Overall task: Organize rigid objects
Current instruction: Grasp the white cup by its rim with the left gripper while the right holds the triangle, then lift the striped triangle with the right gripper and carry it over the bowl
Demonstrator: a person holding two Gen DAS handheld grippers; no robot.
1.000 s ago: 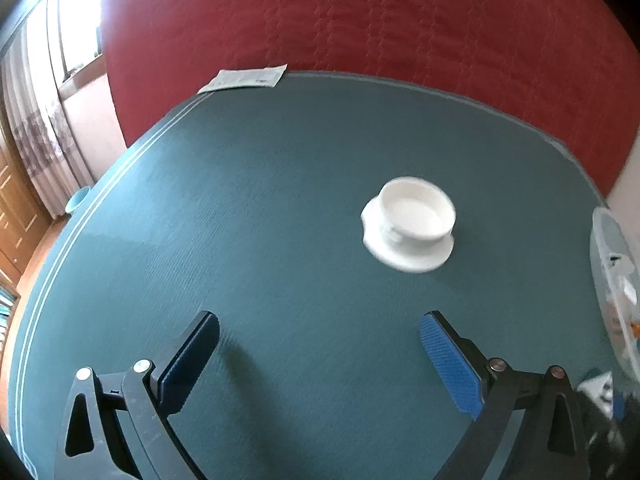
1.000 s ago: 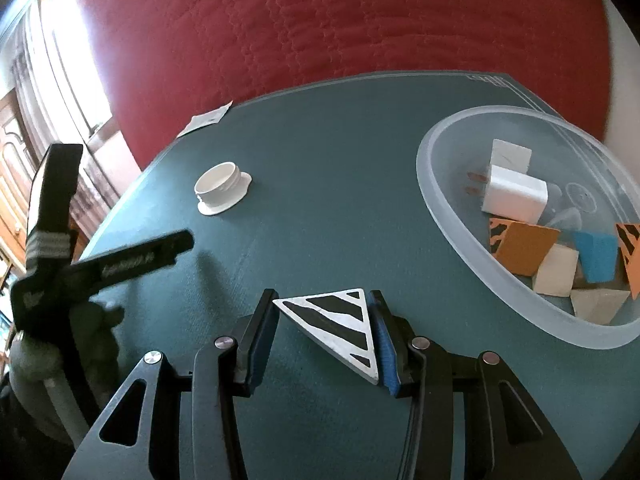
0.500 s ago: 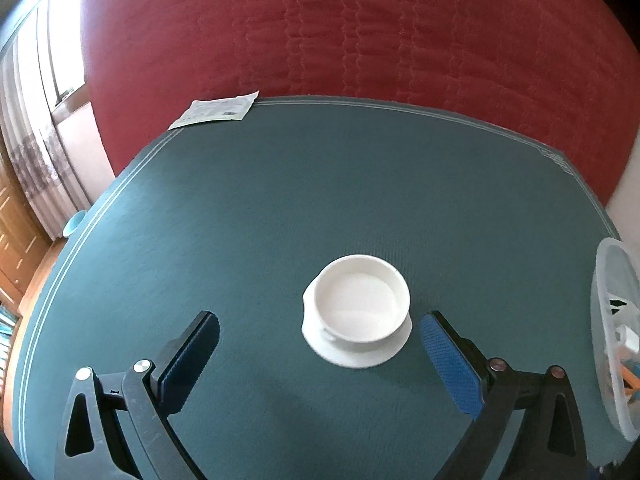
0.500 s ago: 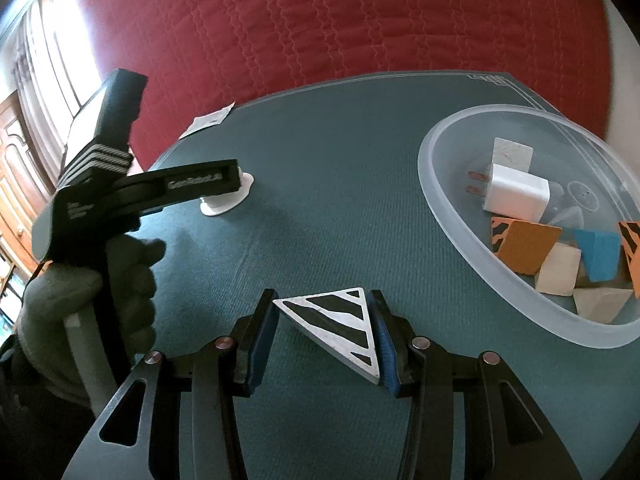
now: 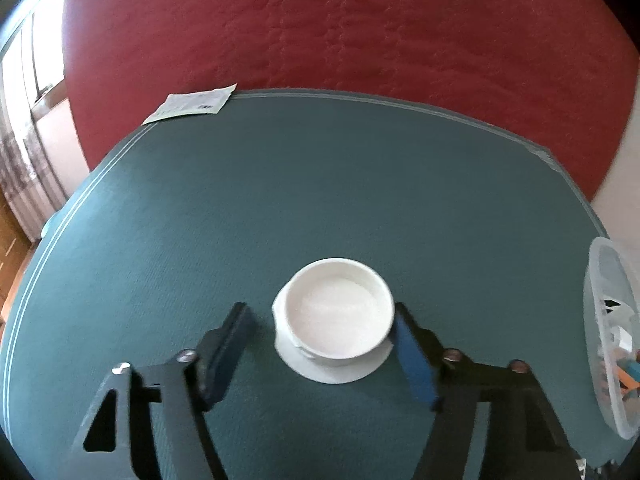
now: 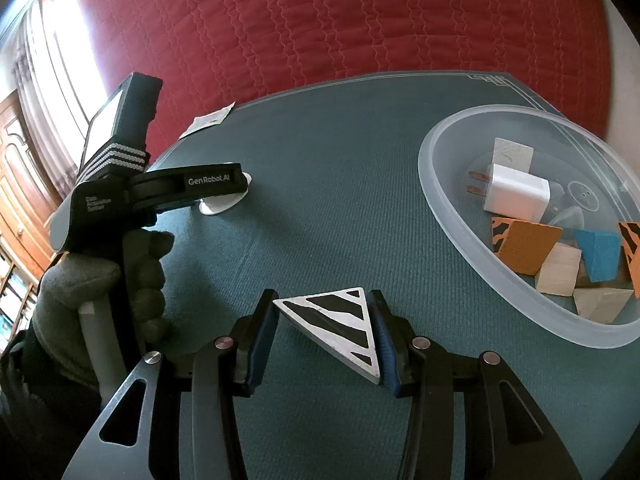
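Sorting partway — bin (image 6: 440,200) already holds blocks, charger. Right gripper (image 6: 326,332) clamps triangle (image 6: 340,324); left gripper (image 5: 324,340) jaws closing round cup (image 5: 338,312), left pad apart.

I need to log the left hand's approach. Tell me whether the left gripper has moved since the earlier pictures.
Yes. In the right wrist view, the left gripper advanced along the table from the near left edge to the white dish; its jaws are closing around it.

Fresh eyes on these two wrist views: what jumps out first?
The zebra-striped triangular block, clamped in the right gripper low over the green table. Next, the white round lid between the left gripper's closing fingers, and the clear bowl of blocks and a white charger at right.
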